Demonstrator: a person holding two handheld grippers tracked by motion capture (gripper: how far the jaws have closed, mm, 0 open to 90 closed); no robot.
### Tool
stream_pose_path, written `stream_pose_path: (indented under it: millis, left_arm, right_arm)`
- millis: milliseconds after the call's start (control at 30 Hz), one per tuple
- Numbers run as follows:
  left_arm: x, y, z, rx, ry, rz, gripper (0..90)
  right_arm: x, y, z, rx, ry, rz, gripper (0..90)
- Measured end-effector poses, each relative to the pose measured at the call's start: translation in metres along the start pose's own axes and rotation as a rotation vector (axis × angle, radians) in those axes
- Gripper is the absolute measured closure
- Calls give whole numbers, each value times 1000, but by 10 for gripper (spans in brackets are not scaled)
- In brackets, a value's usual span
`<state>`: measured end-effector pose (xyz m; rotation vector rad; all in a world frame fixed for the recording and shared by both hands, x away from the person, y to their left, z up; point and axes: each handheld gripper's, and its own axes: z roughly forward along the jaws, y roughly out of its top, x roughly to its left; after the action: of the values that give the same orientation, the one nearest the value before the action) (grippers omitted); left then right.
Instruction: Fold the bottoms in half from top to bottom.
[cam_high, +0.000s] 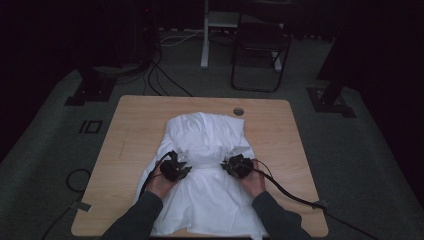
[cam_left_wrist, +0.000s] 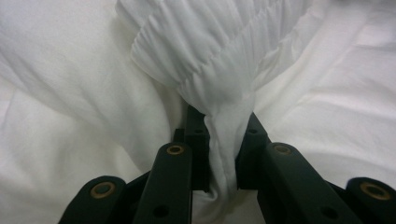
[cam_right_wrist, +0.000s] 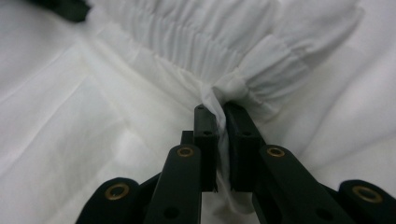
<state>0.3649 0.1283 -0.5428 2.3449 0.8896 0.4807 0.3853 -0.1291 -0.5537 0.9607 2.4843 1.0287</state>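
On the near half of the wooden table (cam_high: 130, 125) lies a white garment (cam_high: 210, 195), spread out with its long axis running from the near edge toward the far edge. A gathered, elastic-looking band (cam_high: 212, 156) crosses it from left to right about midway. The part beyond the band looks folded or bunched toward the far side; the wider part reaches the near edge.

At the left end of that band sits the left gripper (cam_high: 176, 164), held in the person's left hand (cam_high: 161, 184). In the left gripper view its jaws are closed on a pinch of the white cloth (cam_left_wrist: 224, 135), with the ruffled band rising just beyond the tips.

At the right end sits the right gripper (cam_high: 235, 164), in the right hand (cam_high: 254, 181). The right gripper view shows its jaws likewise clamped on a fold of cloth (cam_right_wrist: 219, 109), right where the gathered band (cam_right_wrist: 196, 42) bunches into a small knot of pleats.

The two grips stand level with each other across the garment, one on each side, and each hand is nearer its own end. The line between them lies crosswise to the garment's length. Judging from this, any fold or lift would hinge on that line, carrying the band toward the far or the near side, and both hands would need to travel together to keep the band straight.
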Motion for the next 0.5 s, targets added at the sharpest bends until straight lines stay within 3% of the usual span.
stream_pose_path:
  millis: [33, 100, 133, 167, 200, 233, 267, 300, 400, 433, 467, 500]
  left_arm:
    - [7, 8, 8, -11, 1, -26, 793]
    - [14, 17, 17, -15, 17, -30, 792]
    - [14, 17, 17, -15, 17, -30, 792]
    - [21, 24, 24, -17, 31, -46, 792]
    - [21, 24, 24, -17, 31, -46, 792]
    - [28, 30, 29, -23, 39, -70, 791]
    - [28, 30, 29, -23, 39, -70, 791]
    - [33, 33, 32, -19, 31, -96, 791]
    - [37, 36, 29, 0, -1, -120, 801]
    - [38, 37, 25, -7, -14, -129, 808]
    - [39, 38, 19, -21, -28, -131, 808]
    - [40, 40, 8, -60, -39, -144, 813]
  right_arm:
    - [-7, 4, 3, 1, -10, 16, 837]
    - [-21, 12, 10, 0, -28, 50, 837]
    - [-21, 12, 10, 0, -28, 50, 837]
    - [-31, 19, 17, -6, -44, 88, 837]
    - [-31, 19, 17, -6, -44, 88, 837]
    - [-37, 24, 22, -6, -50, 127, 837]
    - [-37, 24, 22, -6, -50, 127, 837]
    - [-43, 28, 25, -10, -47, 157, 836]
    - [-47, 29, 26, -15, -25, 170, 839]
    - [-51, 29, 21, -48, -10, 174, 848]
    - [-51, 29, 21, -48, -10, 174, 848]
    - [-52, 30, 14, -79, -4, 185, 851]
